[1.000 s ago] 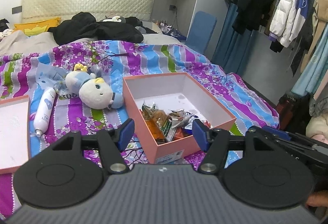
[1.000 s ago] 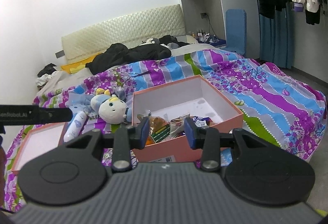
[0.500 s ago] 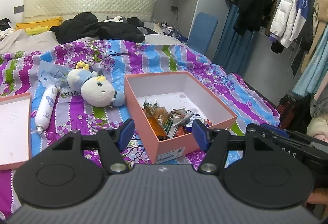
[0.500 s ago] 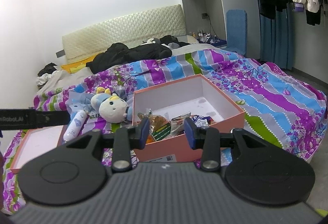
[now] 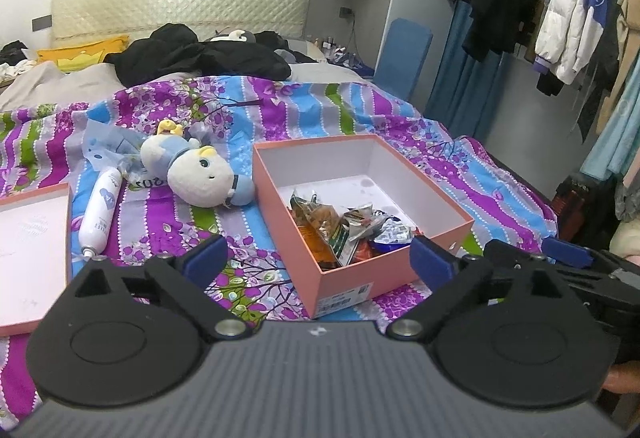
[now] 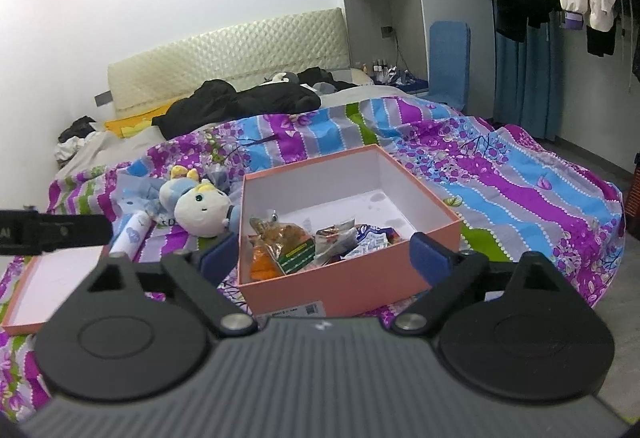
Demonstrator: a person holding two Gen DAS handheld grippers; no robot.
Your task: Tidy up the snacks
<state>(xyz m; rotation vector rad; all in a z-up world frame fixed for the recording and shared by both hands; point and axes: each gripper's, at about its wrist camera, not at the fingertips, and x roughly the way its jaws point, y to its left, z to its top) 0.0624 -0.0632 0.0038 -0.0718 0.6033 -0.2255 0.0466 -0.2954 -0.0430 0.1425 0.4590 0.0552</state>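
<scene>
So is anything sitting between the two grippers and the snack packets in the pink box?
Nothing visible. The snack packets lie uncovered in the near end of the open pink cardboard box; its lid lies off to the left. Both the left gripper and right gripper are empty, jaws opening.

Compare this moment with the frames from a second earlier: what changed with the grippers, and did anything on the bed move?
Both pairs of jaws spread wider and are opening: the left gripper and the right gripper, the right one by more. Neither held anything before, and neither holds anything now. The pink box, the snack packets inside it, the plush doll, the white bottle and the box lid lie as they did.
</scene>
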